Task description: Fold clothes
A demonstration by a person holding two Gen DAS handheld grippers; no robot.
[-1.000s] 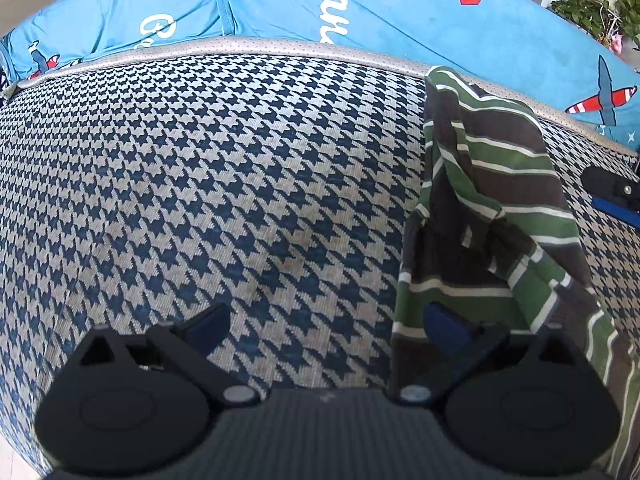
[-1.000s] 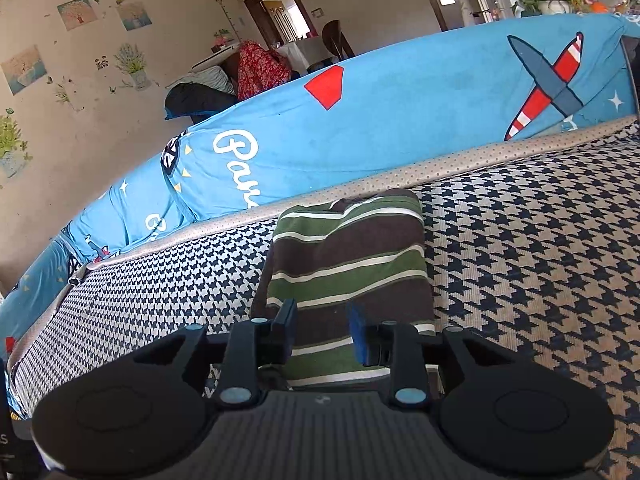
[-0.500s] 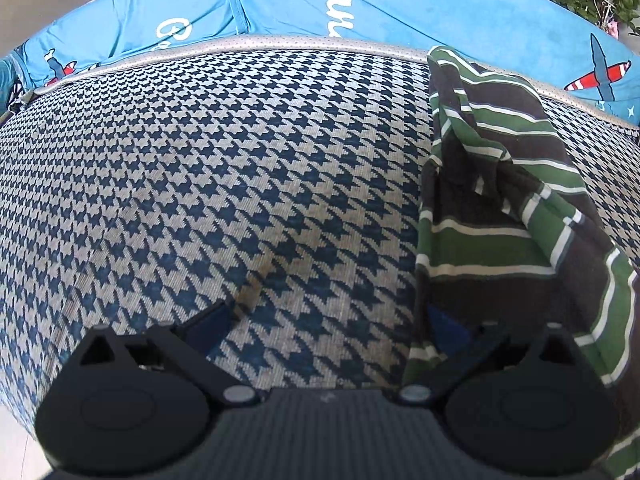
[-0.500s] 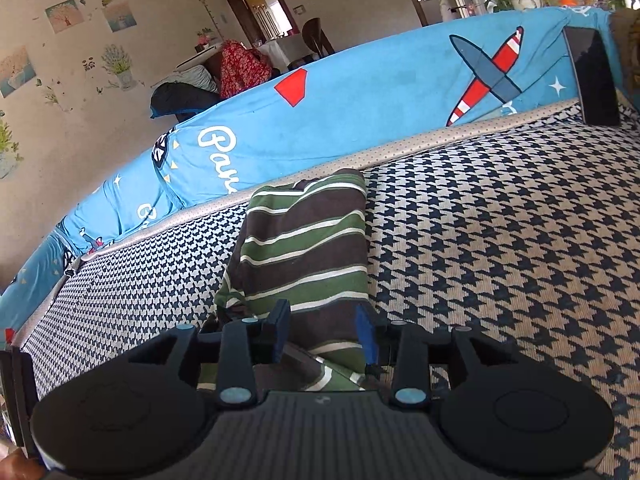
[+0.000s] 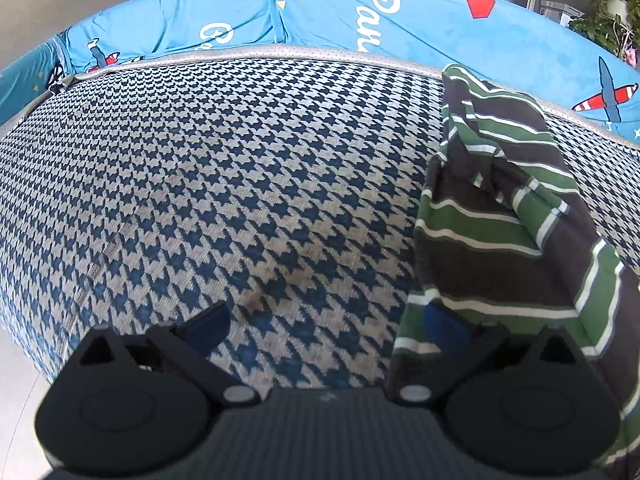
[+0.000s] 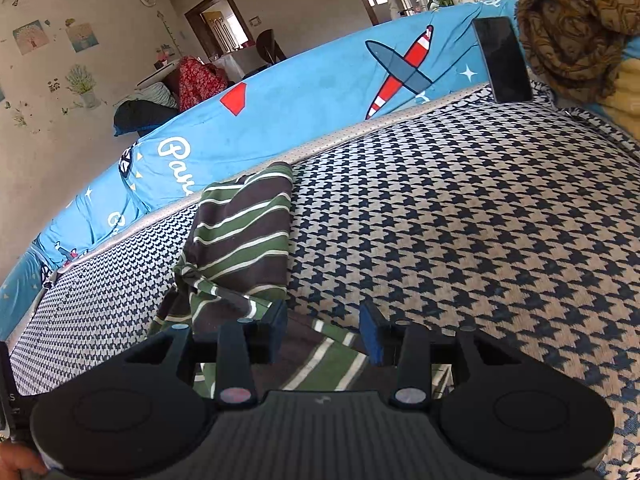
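One striped shirt (image 6: 244,236) on one checked bed (image 6: 460,220). Two grippers: left gripper (image 5: 324,322) spread wide, right gripper (image 6: 323,330) apart, both pinching nothing.

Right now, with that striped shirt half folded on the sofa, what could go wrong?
The right claw stands open just above a loose flap of the striped shirt; it may snag it and undo the fold. The left claw's right finger lies over the shirt's edge and could drag it.

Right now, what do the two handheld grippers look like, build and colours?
Both match: the left gripper and right gripper have matte black plastic bodies with two round discs, a ribbed centre plate, silver pivot pins and angled black fingers tipped with blue pads. No cables or sleeves visible.
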